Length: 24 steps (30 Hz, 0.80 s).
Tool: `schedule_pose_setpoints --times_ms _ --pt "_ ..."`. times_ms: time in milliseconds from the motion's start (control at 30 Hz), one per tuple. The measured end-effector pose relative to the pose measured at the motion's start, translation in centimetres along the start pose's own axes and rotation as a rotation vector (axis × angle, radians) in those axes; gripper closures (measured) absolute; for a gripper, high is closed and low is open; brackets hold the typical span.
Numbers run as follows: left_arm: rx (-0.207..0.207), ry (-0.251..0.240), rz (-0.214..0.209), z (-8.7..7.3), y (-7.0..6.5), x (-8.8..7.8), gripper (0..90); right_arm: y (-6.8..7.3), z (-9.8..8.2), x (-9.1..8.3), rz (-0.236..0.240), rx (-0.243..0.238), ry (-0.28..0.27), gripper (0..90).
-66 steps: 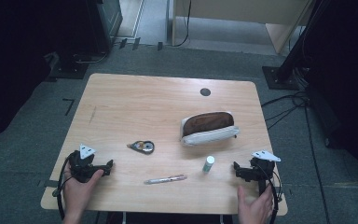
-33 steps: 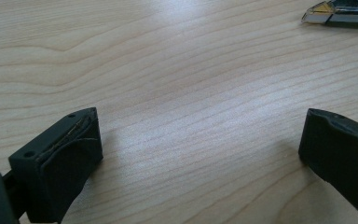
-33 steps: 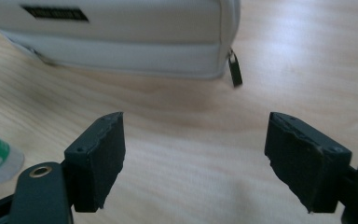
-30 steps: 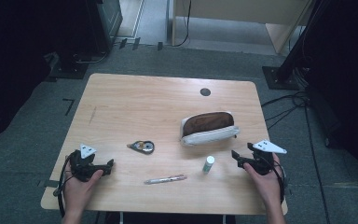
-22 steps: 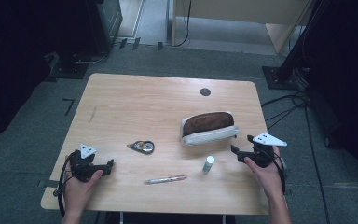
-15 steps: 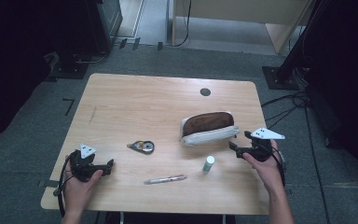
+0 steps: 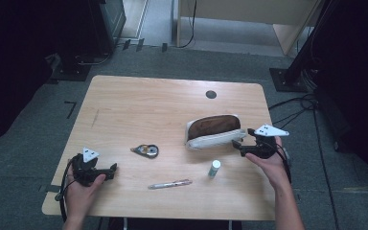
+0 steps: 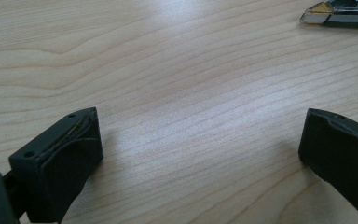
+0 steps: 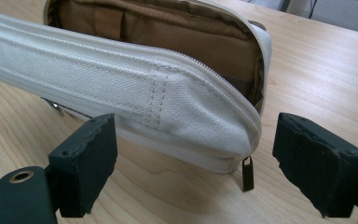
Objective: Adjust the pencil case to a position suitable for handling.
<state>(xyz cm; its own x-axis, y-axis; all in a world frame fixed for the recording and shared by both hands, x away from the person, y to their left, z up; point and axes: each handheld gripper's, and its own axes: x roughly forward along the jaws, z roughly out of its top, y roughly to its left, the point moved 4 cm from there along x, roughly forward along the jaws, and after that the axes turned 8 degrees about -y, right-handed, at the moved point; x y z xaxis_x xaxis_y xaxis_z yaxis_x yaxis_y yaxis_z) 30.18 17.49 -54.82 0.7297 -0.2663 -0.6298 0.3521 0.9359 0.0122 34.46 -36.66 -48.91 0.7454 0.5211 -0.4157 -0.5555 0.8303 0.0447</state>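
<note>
The right gripper [image 7: 242, 145] is holding its jaws wide apart, having just been opening a little further, with nothing pressed between them; in the right gripper view the zipped end of the white pouch [image 9: 158, 93] is lying just ahead of the gap, its small dark zipper pull [image 9: 247, 173] hanging down toward the wooden surface [image 9: 307, 70] between the two black jaws. The pouch is lying on its side with its mouth open, showing a brown lining. In the high view the right gripper is sitting just beside the pouch's [image 7: 214, 131] right end, gripped by the person's right hand [image 7: 267, 164]. Just in front of the pouch, toward the person, a small white-capped tube [image 7: 214, 168] is standing upright, and a pen [image 7: 170, 183] is lying flat farther to the left of it. To the left of the pouch, near the middle of the surface [image 7: 139, 105], a tape dispenser [image 7: 146, 150] is resting. Well to the left of the pouch, the left gripper [image 7: 108, 168] is resting low in the person's left hand [image 7: 79, 191], its jaws also standing wide apart over bare wood, as the left gripper view is showing.
</note>
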Motion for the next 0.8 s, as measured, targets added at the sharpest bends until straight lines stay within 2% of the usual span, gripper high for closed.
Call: schedule_pose_setpoints --times_ms 33,200,367,467,600,800 --pt "0.0 0.0 0.0 0.0 0.0 0.0 0.0 0.0 0.1 0.2 0.012 -0.018 0.009 13.8" --pt "-0.001 -0.001 0.0 0.0 0.0 0.0 0.0 0.2 0.5 0.7 0.048 -0.051 0.015 13.3" --pt "0.0 0.0 0.0 0.0 0.0 0.0 0.0 0.3 0.6 1.1 0.056 -0.074 0.013 13.6" --pt "-0.001 -0.001 0.0 0.0 0.0 0.0 0.0 0.5 0.5 1.2 0.056 -0.122 0.038 18.2" --pt "0.0 0.0 0.0 0.0 0.0 0.0 0.0 0.8 0.6 0.9 0.075 -0.164 0.038 33.2" --pt "0.0 0.0 0.0 0.0 0.0 0.0 0.0 1.5 0.6 0.9 0.12 -0.238 0.038 61.3"
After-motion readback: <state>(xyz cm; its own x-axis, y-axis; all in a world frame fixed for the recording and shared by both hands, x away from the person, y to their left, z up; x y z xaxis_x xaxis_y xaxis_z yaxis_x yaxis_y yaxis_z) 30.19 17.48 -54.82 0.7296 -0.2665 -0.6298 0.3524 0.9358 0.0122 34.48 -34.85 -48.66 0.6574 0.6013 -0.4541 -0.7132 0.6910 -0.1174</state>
